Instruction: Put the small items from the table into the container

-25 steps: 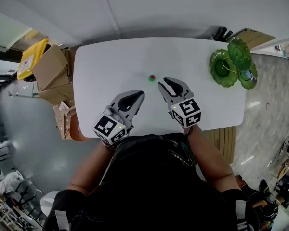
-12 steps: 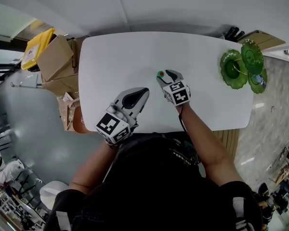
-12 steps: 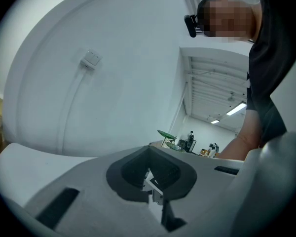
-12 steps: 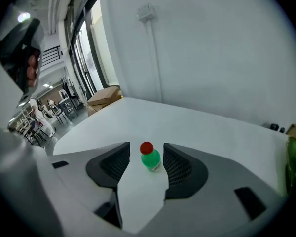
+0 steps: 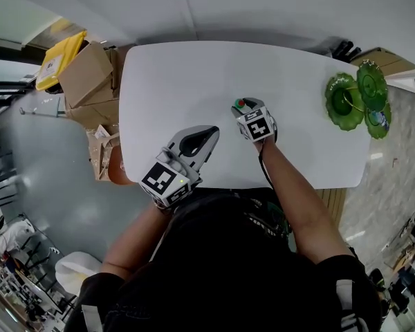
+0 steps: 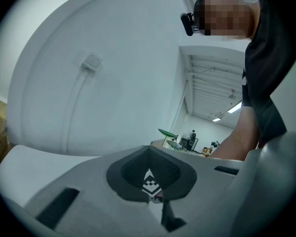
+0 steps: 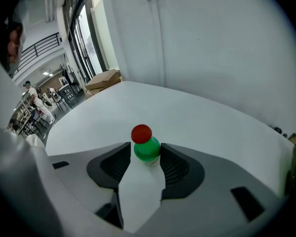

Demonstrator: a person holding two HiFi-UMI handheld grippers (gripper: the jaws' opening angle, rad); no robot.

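Straddling the green red-capped item on the table, right tongs stand wide. I'd close slowly on the green body, below the cap, so it can't pop out. Left tongs closed, idle.

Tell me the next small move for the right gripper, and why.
Probably close the right gripper on the small green piece with the red top: it stands on the table between the open jaws, which look not yet pinched on it.
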